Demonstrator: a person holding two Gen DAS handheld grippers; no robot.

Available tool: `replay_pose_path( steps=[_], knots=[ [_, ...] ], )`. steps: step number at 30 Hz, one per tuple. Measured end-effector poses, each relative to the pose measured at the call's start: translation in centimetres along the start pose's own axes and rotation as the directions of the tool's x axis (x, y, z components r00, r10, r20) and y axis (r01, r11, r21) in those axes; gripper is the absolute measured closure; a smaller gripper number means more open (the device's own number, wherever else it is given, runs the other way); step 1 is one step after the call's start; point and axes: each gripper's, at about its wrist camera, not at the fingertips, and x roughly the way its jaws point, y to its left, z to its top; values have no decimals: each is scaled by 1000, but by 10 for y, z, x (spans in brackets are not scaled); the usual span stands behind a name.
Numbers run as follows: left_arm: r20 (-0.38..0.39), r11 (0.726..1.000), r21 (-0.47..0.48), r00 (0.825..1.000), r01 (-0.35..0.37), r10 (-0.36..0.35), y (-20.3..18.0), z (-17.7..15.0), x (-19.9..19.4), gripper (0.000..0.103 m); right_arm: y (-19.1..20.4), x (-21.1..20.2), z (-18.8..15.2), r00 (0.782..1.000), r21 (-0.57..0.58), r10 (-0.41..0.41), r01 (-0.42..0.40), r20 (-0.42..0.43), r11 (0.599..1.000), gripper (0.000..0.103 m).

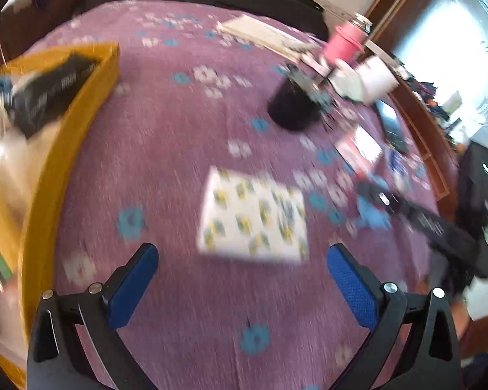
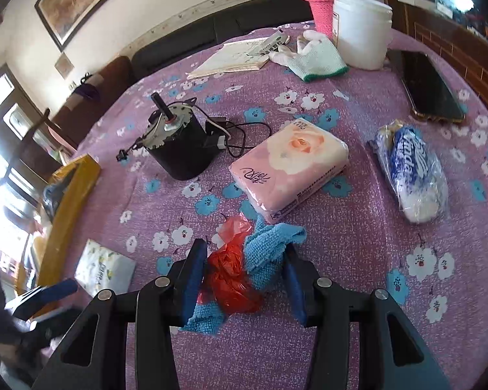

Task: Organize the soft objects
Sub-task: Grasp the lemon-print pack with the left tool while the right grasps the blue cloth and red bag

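Where the right claw (image 2: pixel 244 279) reaches down onto the desk (image 2: pixel 358 260), its two blue pads press from either side on a bundle made of a blue cloth (image 2: pixel 270 243) and a crumpled red plastic bag (image 2: pixel 231 279). Both items are squeezed between the pads, and part of the cloth hangs out below the left pad. The bundle lies on the purple flowered covering of the desk, just in front of a pink tissue pack (image 2: pixel 289 165).

The left claw (image 1: pixel 240 279) stands wide open with nothing between its pads. It hangs above the same covering, near a white tissue pack (image 1: pixel 253 221) printed with yellow and blue marks. That view is blurred.

Other soft items on the desk: a roll of tissue in a clear wrapper (image 2: pixel 413 175) at the right, and a white glove with a green cuff (image 2: pixel 315 58) at the far side, lying just beside a white tub (image 2: pixel 361 29). A pink knitted bottle sleeve (image 2: pixel 320 9) stands behind the tub.

Hard items noted: a black motor (image 2: pixel 182 143) with loose wires near the middle, a phone (image 2: pixel 432 87) at the right edge, and papers (image 2: pixel 231 58) at the far side.

A yellow box (image 1: pixel 65 149) sits at the left edge of the desk and holds dark and white articles that cannot be identified.
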Motion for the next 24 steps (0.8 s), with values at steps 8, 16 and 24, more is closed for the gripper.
replay_pose_path(
  steps=[8, 16, 24],
  knots=[
    [36, 947, 248, 979, -204, 202, -46, 12, 49, 0, 8, -1, -3, 999, -30, -34, 34, 16, 999, 54],
    [70, 949, 253, 982, -186, 174, -48, -2, 46, 0, 15, 3, -5, 997, -57, -69, 70, 30, 996, 52],
    [75, 951, 246, 982, -188, 174, -47, 0, 43, 0, 17, 6, -5, 995, -80, -86, 89, 45, 993, 48]
  ],
)
